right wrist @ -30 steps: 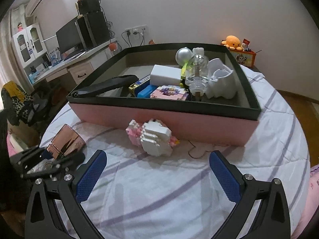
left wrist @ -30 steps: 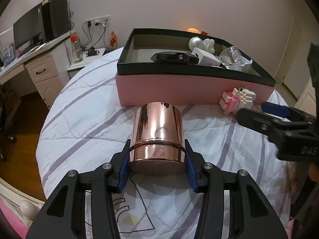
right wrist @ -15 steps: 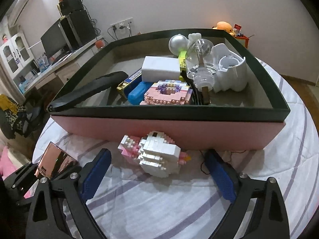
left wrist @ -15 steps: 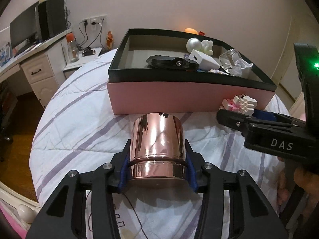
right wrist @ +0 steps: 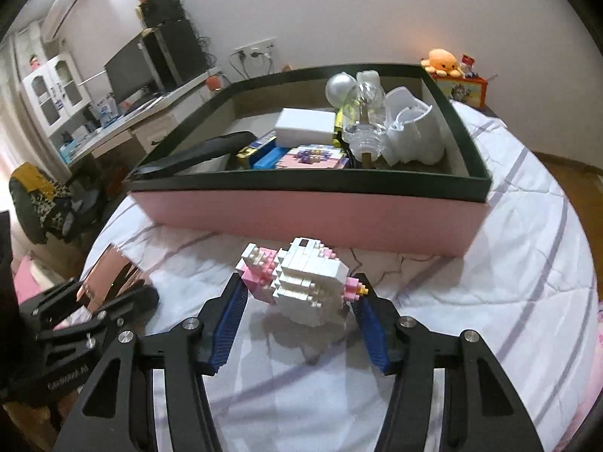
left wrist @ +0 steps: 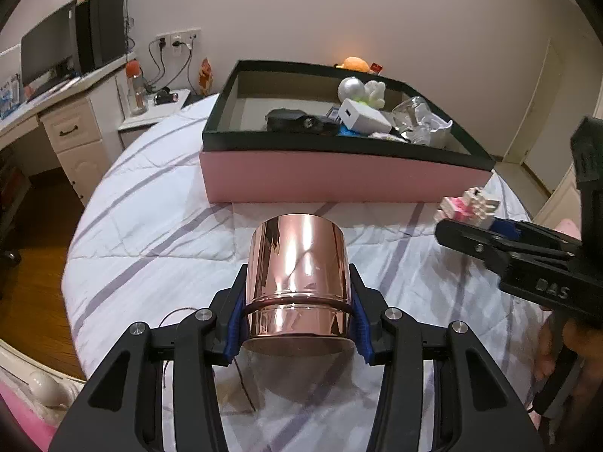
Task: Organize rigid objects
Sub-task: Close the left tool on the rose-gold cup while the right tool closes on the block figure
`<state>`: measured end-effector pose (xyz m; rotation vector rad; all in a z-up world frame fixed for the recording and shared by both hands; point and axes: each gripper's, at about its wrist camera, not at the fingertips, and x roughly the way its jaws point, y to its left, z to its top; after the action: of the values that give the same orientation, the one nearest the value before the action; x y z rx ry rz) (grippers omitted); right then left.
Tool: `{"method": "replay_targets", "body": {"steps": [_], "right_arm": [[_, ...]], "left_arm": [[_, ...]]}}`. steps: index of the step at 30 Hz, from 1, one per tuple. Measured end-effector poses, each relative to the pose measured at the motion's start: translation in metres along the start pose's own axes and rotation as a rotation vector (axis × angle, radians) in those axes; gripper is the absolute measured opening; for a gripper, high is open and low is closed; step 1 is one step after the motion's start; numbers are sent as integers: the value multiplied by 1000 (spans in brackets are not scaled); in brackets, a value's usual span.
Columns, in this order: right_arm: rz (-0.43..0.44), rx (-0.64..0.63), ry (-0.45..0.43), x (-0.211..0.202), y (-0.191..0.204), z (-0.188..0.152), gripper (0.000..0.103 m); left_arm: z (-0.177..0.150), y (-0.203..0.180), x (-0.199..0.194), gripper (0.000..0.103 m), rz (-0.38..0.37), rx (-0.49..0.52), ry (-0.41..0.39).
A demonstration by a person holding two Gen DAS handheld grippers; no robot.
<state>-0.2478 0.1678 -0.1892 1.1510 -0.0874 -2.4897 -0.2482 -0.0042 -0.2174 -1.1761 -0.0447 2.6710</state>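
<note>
A shiny rose-gold cup (left wrist: 297, 260) is held just above the bed, and my left gripper (left wrist: 297, 301) is shut on its lower part. The cup (right wrist: 109, 275) also shows at the left of the right wrist view. A white and pink brick figure (right wrist: 301, 278) rests on the bedsheet in front of the pink box (right wrist: 301, 218). My right gripper (right wrist: 299, 301) is closing on the figure, and its blue pads (right wrist: 230, 316) meet the figure's two ends. The left wrist view shows the figure (left wrist: 467, 207) at the tip of the right gripper (left wrist: 490, 241).
The dark-rimmed pink box (left wrist: 339, 184) holds a white block (right wrist: 305, 124), a silver ball (right wrist: 339, 88), a clear bulb (right wrist: 367, 128), a white holder (right wrist: 414, 128) and a black case (right wrist: 196, 154). A desk with a monitor (left wrist: 49, 56) stands at the left. A thin wire (left wrist: 241, 380) lies on the sheet.
The right gripper moved forward around the brick figure and its jaws narrowed onto it. The left gripper kept its hold on the cup and rose slightly off the sheet.
</note>
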Motion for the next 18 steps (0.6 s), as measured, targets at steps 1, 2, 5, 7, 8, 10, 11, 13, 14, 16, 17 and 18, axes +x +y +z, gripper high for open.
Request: {"method": "replay_targets", "body": {"steps": [1,2,5,7,8,10,11,13,14,16,17,18], "right_arm": [[10,-6,-9,-7,1,-1,58],[17,-13,-14,-11,1,-1,58],[37,-35,-50,-29,5,-1,58],[46,-47,-80,-41,8,0,58],[47,-51,-98,-47,9,1,58],[40,-64,-129,-58,12,2,58],[35,-67,-148,-64,13,2,58],[35,-70,-168,-70,14,3,58],[35,-73,-175,-74,14,3,58],[42,-76,-191,-80,16,3,58],[43,-78,-197,-83,16,4,58],[44,-83,-203,-86,17,4,58]], "left_arm": [[0,-1,-4,47,5,2,-8],[0,-2,-8,47,3,1,-15],[1,-6,-20,47,9,6,-37],[2,-8,-28,47,16,9,-51],[4,-9,-33,47,17,11,-60],[5,-11,-42,47,24,18,-74],[6,-13,-46,47,31,24,-82],[7,-17,-54,47,40,38,-93],[10,-19,-57,47,39,41,-99],[11,-23,-65,47,40,47,-115],[13,-25,-68,47,43,52,-121],[14,-27,-71,47,45,57,-129]]}}
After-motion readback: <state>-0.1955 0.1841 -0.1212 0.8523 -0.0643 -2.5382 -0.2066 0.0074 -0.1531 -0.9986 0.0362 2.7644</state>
